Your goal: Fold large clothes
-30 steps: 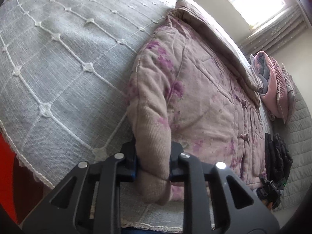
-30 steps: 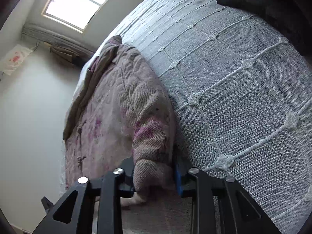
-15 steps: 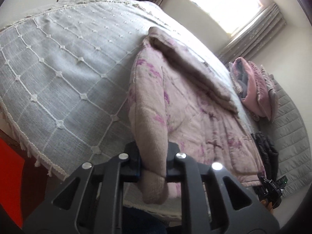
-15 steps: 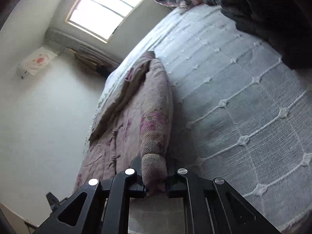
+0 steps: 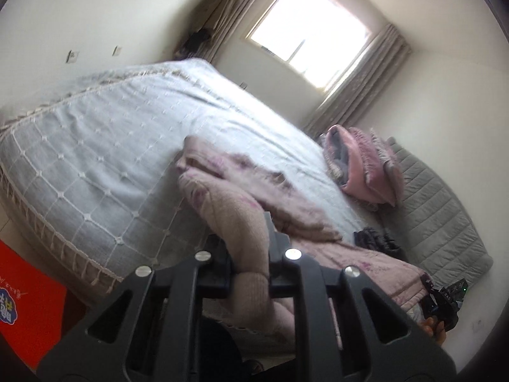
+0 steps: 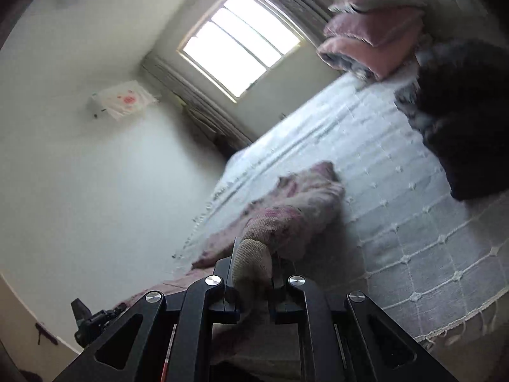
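Note:
A pink quilted jacket with purple flowers (image 5: 254, 187) lies on the bed, its near part lifted off the cover. My left gripper (image 5: 249, 251) is shut on the knit cuff (image 5: 251, 277) of one sleeve, which hangs down between the black fingers. In the right wrist view the same jacket (image 6: 302, 203) rises from the bed toward my right gripper (image 6: 253, 264), shut on the other sleeve's ribbed cuff (image 6: 251, 264). The jacket's lower hem is hidden behind the grippers.
The bed carries a grey-blue cover with a white diamond pattern (image 5: 105, 146) and a fringed edge. Folded pink bedding (image 5: 362, 165) and a grey quilted pad (image 5: 439, 213) sit at the far side. Dark clothes (image 6: 464, 108) lie to the right. A red box (image 5: 28, 305) stands by the bed.
Both grippers have risen and tilted up, lifting the sleeve cuffs and pulling the jacket's near part off the bed. The window and walls have come into view.

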Tool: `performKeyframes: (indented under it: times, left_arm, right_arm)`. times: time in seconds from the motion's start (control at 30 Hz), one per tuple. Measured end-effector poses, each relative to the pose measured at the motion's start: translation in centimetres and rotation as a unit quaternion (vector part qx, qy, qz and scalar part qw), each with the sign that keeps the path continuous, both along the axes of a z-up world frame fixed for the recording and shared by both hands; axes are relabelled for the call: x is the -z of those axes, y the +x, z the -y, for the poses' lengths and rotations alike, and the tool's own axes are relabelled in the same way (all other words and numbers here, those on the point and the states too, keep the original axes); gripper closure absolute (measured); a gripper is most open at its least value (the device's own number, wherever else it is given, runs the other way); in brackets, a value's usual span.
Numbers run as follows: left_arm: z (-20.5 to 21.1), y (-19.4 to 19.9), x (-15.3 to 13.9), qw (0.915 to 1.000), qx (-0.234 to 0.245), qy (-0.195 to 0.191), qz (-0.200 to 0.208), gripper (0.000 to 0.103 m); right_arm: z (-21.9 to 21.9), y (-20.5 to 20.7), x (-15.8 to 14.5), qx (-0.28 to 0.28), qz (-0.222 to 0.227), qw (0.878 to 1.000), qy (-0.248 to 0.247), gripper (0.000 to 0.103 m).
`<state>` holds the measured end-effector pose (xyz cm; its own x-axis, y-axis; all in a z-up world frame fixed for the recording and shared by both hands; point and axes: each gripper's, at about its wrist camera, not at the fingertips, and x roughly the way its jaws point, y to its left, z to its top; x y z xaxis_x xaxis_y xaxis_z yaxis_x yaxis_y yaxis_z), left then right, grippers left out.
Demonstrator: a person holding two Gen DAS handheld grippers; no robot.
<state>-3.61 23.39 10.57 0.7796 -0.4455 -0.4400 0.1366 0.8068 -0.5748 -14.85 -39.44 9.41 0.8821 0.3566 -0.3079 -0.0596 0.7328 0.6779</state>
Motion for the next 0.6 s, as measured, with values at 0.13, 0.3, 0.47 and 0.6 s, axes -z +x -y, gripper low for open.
performKeyframes:
  times: [0.13, 0.3, 0.47, 0.6]
  left_arm:
    - [-0.3, -1.9, -1.2, 0.9994, 0.005, -0.008, 0.035, 0.087]
    - [-1.4, 0.8, 0.8, 0.9996, -0.008, -0.027, -0.005, 0.087]
    - [-2.5, 4.2, 0.9, 0.9982, -0.015, -0.055, -0.021, 0.087]
    - [-3.0, 9.2, 0.2, 0.9952, -0.022, -0.089, -0.035, 0.087]
  right_arm:
    - [-1.0, -2.7, -3.0, -0.009, 0.039, 0.999, -0.005, 0.092]
    - [-1.6, -1.6, -3.1, -0.016, 0.033, 0.999, -0.002, 0.092]
    - [-0.6, 1.3, -1.1, -0.009, 0.021, 0.999, 0.03, 0.092]
    - [0.6, 5.0, -1.7, -0.014, 0.025, 0.998, 0.06, 0.092]
